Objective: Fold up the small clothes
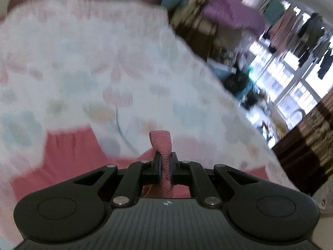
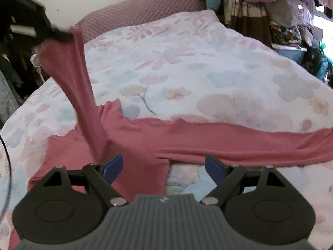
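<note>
Jaws: left gripper (image 1: 164, 169) clamps pink garment (image 2: 129, 137) cuff; right gripper (image 2: 163, 167) wide. No legible writing.

The pink long-sleeved garment (image 2: 129, 143) lies on the floral-quilted bed (image 2: 187, 66), one sleeve stretching right, the other lifted up-left to the left gripper (image 2: 52, 33).

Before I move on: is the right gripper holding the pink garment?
No, the right gripper is open above the pink garment, gripping nothing.
</note>
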Tool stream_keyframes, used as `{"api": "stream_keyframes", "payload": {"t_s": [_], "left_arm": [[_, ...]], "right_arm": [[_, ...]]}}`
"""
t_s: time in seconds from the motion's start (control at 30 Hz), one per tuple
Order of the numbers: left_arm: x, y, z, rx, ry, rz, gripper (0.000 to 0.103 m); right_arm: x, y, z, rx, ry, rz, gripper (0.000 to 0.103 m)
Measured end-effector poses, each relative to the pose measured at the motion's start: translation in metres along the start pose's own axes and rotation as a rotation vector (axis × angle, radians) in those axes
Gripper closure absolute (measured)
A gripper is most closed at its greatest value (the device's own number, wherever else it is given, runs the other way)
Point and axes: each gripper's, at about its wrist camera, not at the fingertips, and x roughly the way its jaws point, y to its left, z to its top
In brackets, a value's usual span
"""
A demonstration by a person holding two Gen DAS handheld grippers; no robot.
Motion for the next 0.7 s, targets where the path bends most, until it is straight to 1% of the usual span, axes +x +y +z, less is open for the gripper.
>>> {"api": "stream_keyframes", "payload": {"t_s": [0.1, 0.2, 0.27, 0.3, 0.33, 0.37, 0.4, 0.43, 0.47, 0.53, 0.57, 0.63, 0.67, 0.7], "left_arm": [[0.04, 0.005, -0.022, -0.015, 0.096, -0.016, 0.094], [0.073, 0.001, -0.037, -0.022, 0.158, -0.046, 0.085], [0.08, -0.003, -0.047, -0.039, 0.168, -0.064, 0.067], [0.082, -0.004, -0.048, -0.045, 0.164, -0.076, 0.06], [0.08, -0.004, -0.049, -0.048, 0.157, -0.099, 0.048], [0.072, -0.006, -0.051, -0.046, 0.15, -0.129, 0.04], [0.066, -0.005, -0.051, -0.036, 0.14, -0.153, 0.039], [0.06, -0.004, -0.052, -0.023, 0.128, -0.159, 0.039], [0.052, -0.002, -0.052, -0.006, 0.115, -0.147, 0.038], [0.039, 0.008, -0.053, 0.04, 0.08, -0.073, 0.038], [0.032, 0.018, -0.055, 0.066, 0.062, -0.02, 0.038], [0.017, 0.047, -0.06, 0.103, 0.031, 0.111, 0.038], [0.01, 0.066, -0.063, 0.1, 0.024, 0.173, 0.038], [0.004, 0.088, -0.066, 0.076, 0.021, 0.229, 0.038]], "right_arm": [[0.01, -0.007, -0.001, 0.017, 0.026, -0.013, 0.021], [0.018, -0.012, 0.001, 0.029, 0.035, -0.016, 0.021], [0.021, -0.012, 0.002, 0.022, 0.035, -0.026, 0.021], [0.022, -0.012, 0.003, 0.017, 0.036, -0.03, 0.021], [0.022, -0.012, 0.003, 0.014, 0.037, -0.032, 0.021], [0.022, -0.012, 0.002, 0.012, 0.039, -0.031, 0.021], [0.022, -0.013, 0.002, 0.01, 0.04, -0.028, 0.021], [0.022, -0.013, 0.002, 0.006, 0.04, -0.026, 0.021], [0.022, -0.014, 0.002, 0.0, 0.039, -0.025, 0.021], [0.024, -0.018, 0.003, -0.002, 0.041, -0.016, 0.021], [0.026, -0.021, 0.003, 0.003, 0.043, -0.008, 0.021], [0.032, -0.024, 0.003, 0.004, 0.046, -0.007, 0.022], [0.036, -0.025, 0.005, 0.0, 0.054, -0.015, 0.022], [0.041, -0.025, 0.006, -0.006, 0.06, -0.021, 0.025]]}}
